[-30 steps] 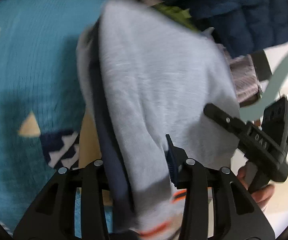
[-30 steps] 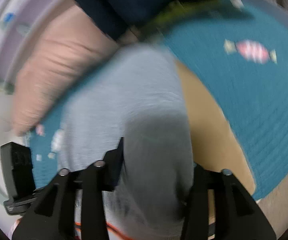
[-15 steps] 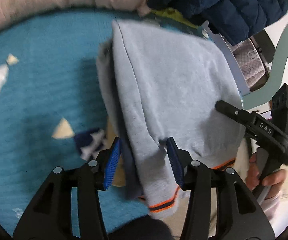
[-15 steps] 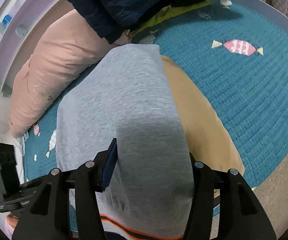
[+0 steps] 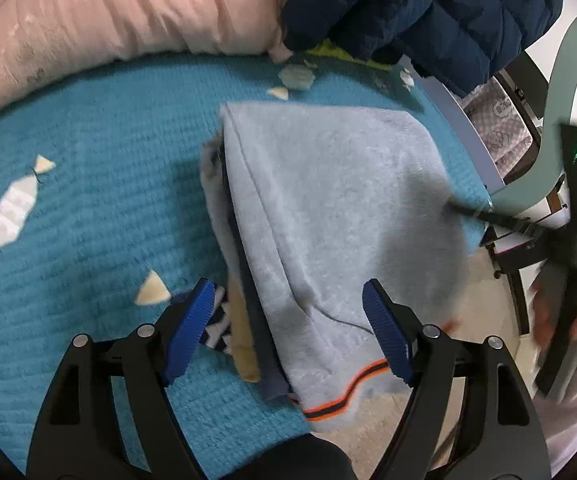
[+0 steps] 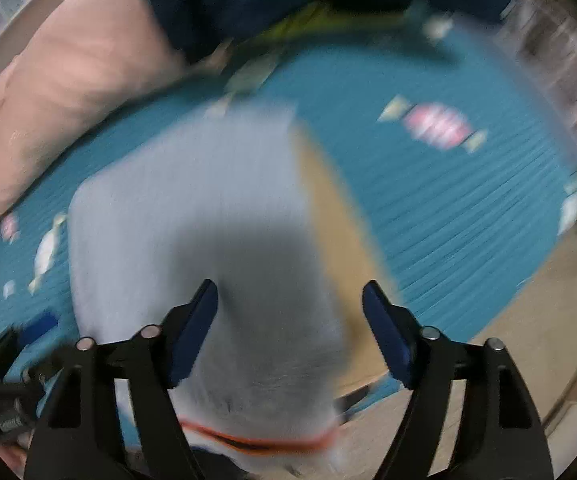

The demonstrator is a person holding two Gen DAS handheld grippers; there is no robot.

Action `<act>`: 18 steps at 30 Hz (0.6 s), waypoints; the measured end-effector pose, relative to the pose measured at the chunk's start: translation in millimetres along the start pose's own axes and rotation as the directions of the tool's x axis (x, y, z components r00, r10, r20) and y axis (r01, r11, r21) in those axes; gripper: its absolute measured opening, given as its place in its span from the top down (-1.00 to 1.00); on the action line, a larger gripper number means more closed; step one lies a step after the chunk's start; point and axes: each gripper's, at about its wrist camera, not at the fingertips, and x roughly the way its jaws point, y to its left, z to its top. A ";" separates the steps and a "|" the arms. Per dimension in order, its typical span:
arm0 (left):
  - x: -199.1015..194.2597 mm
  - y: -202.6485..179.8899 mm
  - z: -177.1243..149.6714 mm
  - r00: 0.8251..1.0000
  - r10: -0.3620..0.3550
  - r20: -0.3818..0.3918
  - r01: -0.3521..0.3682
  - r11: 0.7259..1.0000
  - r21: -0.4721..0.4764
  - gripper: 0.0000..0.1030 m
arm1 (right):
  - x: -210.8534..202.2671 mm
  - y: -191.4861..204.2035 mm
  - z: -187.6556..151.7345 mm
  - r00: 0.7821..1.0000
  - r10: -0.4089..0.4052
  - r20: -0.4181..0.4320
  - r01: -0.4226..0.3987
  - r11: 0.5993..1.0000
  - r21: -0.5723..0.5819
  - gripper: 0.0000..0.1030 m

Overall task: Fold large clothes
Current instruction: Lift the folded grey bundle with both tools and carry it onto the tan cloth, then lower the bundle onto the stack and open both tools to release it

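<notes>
A folded light grey garment (image 5: 328, 216) with an orange and navy striped hem lies on top of a stack of folded clothes, with tan and navy layers showing under it, on the teal bed cover (image 5: 88, 208). My left gripper (image 5: 288, 328) is open and empty, its jaws wide apart above the garment's near end. My right gripper (image 6: 290, 328) is also open and empty over the same garment (image 6: 192, 220); that view is blurred. The right gripper also shows at the far right of the left wrist view (image 5: 560, 240), blurred, beyond the garment's right edge.
A pink pillow (image 5: 108, 12) lies along the far edge of the bed. A dark navy padded jacket (image 5: 428, 8) sits at the far right. The bed's right edge (image 5: 464, 128) drops to a beige floor (image 5: 484, 300). A tan folded piece (image 6: 340, 216) lies beside the grey garment.
Both grippers opened and let go of the grey garment, which now lies flat on the stack. Both grippers have drawn back from it; the right one is still moving.
</notes>
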 end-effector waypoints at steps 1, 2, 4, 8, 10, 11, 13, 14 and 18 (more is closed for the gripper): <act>2.5 -0.2 -1.7 1.000 -0.006 -0.008 0.006 1.000 -0.005 -0.51 | -8.8 -5.7 4.1 1.000 0.016 0.022 -0.016 1.000 0.017 -0.49; 4.7 -0.4 -3.6 1.000 -0.011 -0.014 0.011 1.000 -0.011 -0.51 | -24.5 -15.9 10.5 0.998 0.037 0.049 -0.039 0.998 0.043 -0.49; 8.3 -2.4 -6.9 1.000 -0.015 -0.024 0.014 1.000 -0.023 -0.50 | -45.1 -25.0 13.4 0.995 0.045 0.091 -0.050 0.997 0.053 -0.53; 8.7 -12.6 -7.8 0.999 -0.041 -0.029 0.040 0.999 -0.021 -0.50 | -60.5 -23.4 0.5 0.991 0.047 0.129 -0.050 0.999 0.020 -0.69; 6.9 -19.2 -6.9 0.999 -0.049 -0.021 0.048 0.999 -0.023 -0.51 | -61.8 -18.2 -11.2 0.987 0.075 0.145 -0.077 0.997 0.011 -0.68; 5.7 -23.1 -7.4 0.999 -0.053 -0.010 0.053 0.998 -0.019 -0.50 | -60.6 -14.7 -18.4 0.983 0.101 0.156 -0.102 0.995 -0.003 -0.66; 5.7 -29.8 -8.4 0.999 -0.049 0.008 0.049 0.999 -0.008 -0.50 | -51.4 -8.2 -31.4 0.979 0.140 0.147 -0.138 0.990 -0.024 -0.29; 7.9 -32.5 -9.3 0.999 -0.034 0.013 0.034 0.999 -0.004 -0.49 | -45.8 -6.5 -34.7 0.980 0.157 0.124 -0.156 0.988 -0.019 0.13; 27.6 -35.9 -16.3 0.998 -0.043 -0.043 0.043 0.999 -0.008 0.29 | 0.1 -10.0 -45.2 0.977 0.212 -0.010 -0.211 0.976 0.050 0.68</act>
